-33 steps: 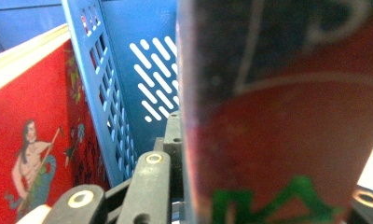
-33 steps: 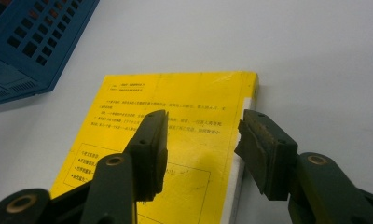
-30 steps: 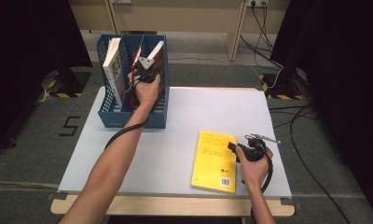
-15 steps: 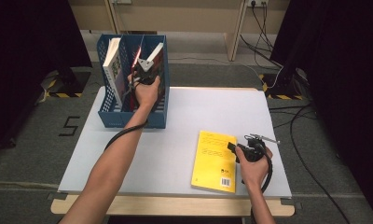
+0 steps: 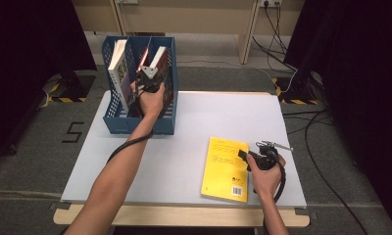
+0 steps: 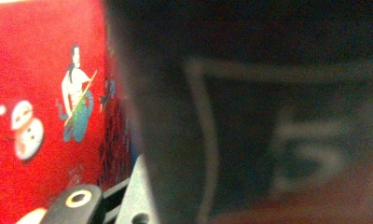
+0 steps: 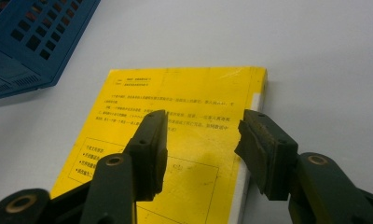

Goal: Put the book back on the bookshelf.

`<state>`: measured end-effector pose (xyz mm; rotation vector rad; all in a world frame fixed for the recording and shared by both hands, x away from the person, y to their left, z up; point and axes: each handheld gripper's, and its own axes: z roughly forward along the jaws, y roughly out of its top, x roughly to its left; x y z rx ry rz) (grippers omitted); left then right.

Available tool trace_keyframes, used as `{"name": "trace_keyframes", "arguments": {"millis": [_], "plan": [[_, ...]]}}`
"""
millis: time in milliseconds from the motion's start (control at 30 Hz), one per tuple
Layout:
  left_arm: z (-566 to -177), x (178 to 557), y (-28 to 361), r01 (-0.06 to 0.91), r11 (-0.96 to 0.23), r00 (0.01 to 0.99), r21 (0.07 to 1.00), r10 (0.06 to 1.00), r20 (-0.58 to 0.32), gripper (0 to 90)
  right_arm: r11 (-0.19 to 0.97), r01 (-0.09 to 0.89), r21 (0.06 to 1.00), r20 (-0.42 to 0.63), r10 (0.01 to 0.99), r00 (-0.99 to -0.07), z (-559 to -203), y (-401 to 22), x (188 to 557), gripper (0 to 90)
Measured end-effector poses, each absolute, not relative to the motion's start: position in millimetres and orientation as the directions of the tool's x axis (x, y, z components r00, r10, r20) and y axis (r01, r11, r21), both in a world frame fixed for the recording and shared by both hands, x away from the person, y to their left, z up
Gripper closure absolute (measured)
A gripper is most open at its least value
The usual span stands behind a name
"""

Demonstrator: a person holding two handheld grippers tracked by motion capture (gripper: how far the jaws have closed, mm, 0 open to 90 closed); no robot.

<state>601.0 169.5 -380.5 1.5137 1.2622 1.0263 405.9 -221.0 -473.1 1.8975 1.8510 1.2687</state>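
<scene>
The right gripper (image 7: 201, 140) has its jaws standing well apart with nothing between the pads; they hover just above the right-hand part of the yellow book (image 7: 175, 140), one jaw over the cover and the other by its page edge. That book lies flat on the white table (image 5: 194, 132), near the front right corner, back cover up: blocks of small black print run across the top, too fine to read, and in the high view a barcode sits at the lower corner nearest the person. The right hand (image 5: 265, 171) rests on the table just beside the book.

The left gripper (image 5: 146, 88) reaches down into the blue file box (image 5: 135, 125) at the far left of the table. Its jaws have just been opening a little. In the left gripper view a dark book (image 6: 268, 130) presses right up against the lens, blurred, seemingly bearing a pale figure "5"; whether the pads press on it cannot be told. Beside it stands a red cover (image 6: 40, 116) printed with a snowman and a figure in green holding a staff. A white-covered book (image 5: 117, 66) stands upright in the box's left compartment, apart from the gripper. On the grey floor left of the table a "5" (image 5: 72, 132) is marked, and cables (image 5: 292, 83) trail past the far right corner
</scene>
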Motion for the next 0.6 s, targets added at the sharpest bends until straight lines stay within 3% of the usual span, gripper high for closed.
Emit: {"name": "trace_keyframes", "arguments": {"millis": [600], "plan": [[-380.9,584.2,177.0,0.248,-0.097,0.186,0.964,0.981,0.050,66.6,-0.184,0.721,0.668,0.417,0.895,-0.158,-474.1,-218.4,405.6,50.7]]}}
